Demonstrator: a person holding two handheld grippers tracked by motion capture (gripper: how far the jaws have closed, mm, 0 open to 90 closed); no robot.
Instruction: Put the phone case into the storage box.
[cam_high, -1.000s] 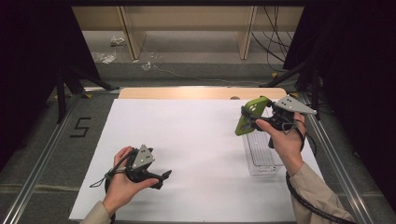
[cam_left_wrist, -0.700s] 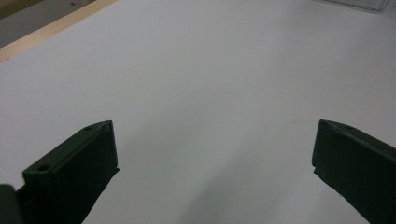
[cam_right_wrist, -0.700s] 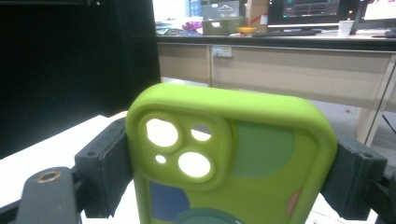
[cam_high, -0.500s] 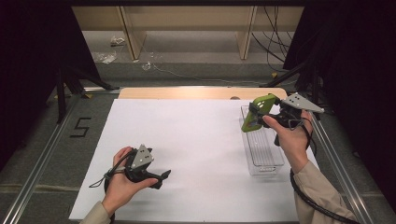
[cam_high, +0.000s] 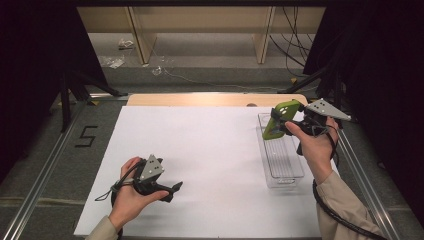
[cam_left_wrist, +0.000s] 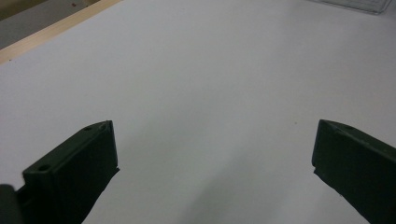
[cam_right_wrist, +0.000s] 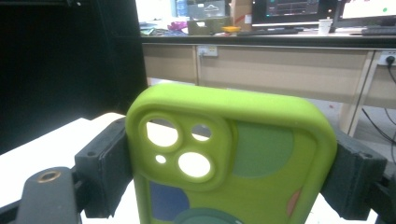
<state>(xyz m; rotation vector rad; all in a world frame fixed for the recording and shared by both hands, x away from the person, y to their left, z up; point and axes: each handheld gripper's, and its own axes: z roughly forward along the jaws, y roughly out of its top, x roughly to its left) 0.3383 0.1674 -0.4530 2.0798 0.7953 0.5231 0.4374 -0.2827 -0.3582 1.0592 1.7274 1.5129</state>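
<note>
Lime-green phone case clamped across its short sides by the right gripper, held in the air over the far end of a clear plastic tray at the sheet's right. Case is tilted, long axis roughly up-down, camera cutouts at the top end; right gripper view shows round blue and grey-green patches on it. Tray looks empty, long axis running near to far. Left gripper low over the white sheet, jaws wide apart, nothing between. "5" marked on the grey surface left of sheet.
</note>
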